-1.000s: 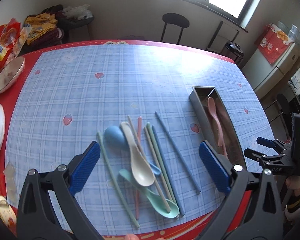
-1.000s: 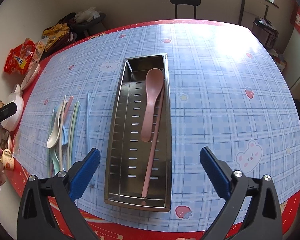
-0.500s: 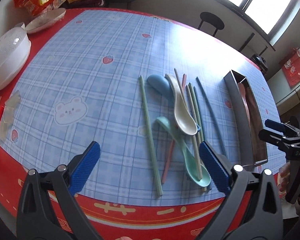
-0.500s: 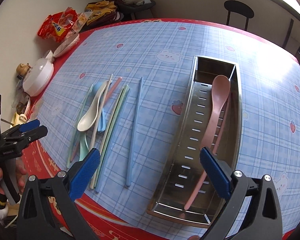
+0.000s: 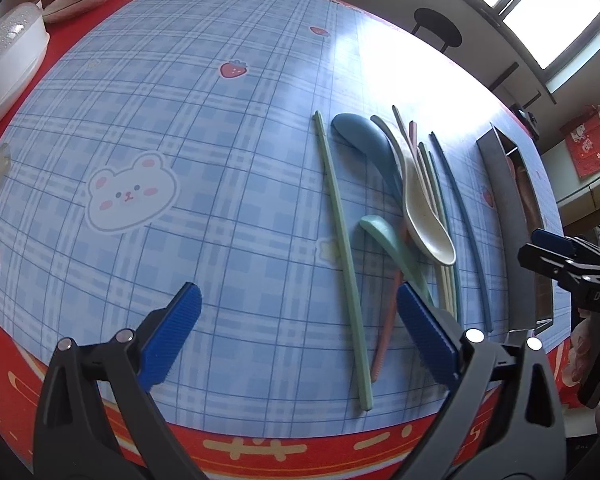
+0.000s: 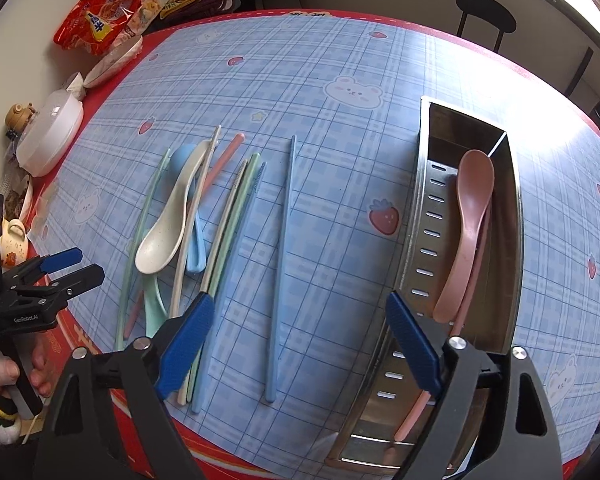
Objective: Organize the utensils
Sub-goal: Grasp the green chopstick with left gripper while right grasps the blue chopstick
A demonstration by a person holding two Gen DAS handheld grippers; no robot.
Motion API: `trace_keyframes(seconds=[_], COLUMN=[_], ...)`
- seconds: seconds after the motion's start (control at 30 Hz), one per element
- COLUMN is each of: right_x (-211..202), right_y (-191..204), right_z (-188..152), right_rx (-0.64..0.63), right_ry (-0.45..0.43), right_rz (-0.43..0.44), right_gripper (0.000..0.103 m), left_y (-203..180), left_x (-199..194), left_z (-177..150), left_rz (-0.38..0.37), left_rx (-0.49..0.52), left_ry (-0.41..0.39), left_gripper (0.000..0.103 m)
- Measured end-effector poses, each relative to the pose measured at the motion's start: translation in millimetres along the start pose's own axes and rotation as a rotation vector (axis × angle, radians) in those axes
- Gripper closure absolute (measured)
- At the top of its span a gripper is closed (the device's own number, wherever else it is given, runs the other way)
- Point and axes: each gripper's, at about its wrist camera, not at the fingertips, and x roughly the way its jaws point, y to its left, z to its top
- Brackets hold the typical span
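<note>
On the tabletop (image 6: 340, 60), thin, stiff, slippery-looking chopsticks (image 6: 281, 256) suit a mid-shaft pinch; right claw (image 6: 300, 340), just narrowing, and left claw (image 5: 300, 332) gape empty.

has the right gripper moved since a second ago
Yes. The right gripper has slid left from over the steel tray towards the blue chopstick, its jaws closing slightly on nothing.

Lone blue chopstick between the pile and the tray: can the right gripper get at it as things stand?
Probably yes. The blue chopstick lies apart from the pile on bare cloth, and the right gripper, jaws just narrowed yet open and empty, brackets its near end from above.
</note>
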Motion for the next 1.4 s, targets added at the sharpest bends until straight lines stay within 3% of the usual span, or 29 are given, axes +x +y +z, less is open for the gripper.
trace_keyframes(seconds=[0.1,0.17,0.27,0.53,0.93,1.13,1.3,1.37,1.4], right_x=[8,14,24,52,53,52,52,50,49], right_y=[5,10,18,24,34,34,37,36,36], right_z=[5,9,15,21,17,10,10,9,9], right_rx=[-0.035,-0.063,-0.083,-0.081,-0.106,-0.104,-0.111,-0.11,-0.107], right_ry=[0.028,0.037,0.051,0.089,0.039,0.025,0.025,0.025,0.025], right_rz=[0.011,0.006,0.003,-0.032,-0.091,-0.086,-0.083,-0.08,-0.078], right_gripper=[0.037,0.044,0.054,0.068,0.073,0.079,0.092,0.095,0.095], left_y=[-5,-10,-17,-36,-62,-82,-75,-66,-60], left_x=[3,7,12,23,33,43,40,36,33], left_z=[6,10,11,13,0,-5,-3,-2,-2], left_rz=[-0.003,-0.006,-0.002,0.031,0.127,0.239,0.259,0.264,0.26], left_rx=[0.02,0.026,0.034,0.063,0.141,0.223,0.173,0.151,0.136], left_ry=[-0.009,-0.007,-0.004,-0.014,-0.047,-0.049,-0.062,-0.067,-0.068], left_gripper=[0.013,0.028,0.031,0.051,0.051,0.045,0.064,0.08,0.083])
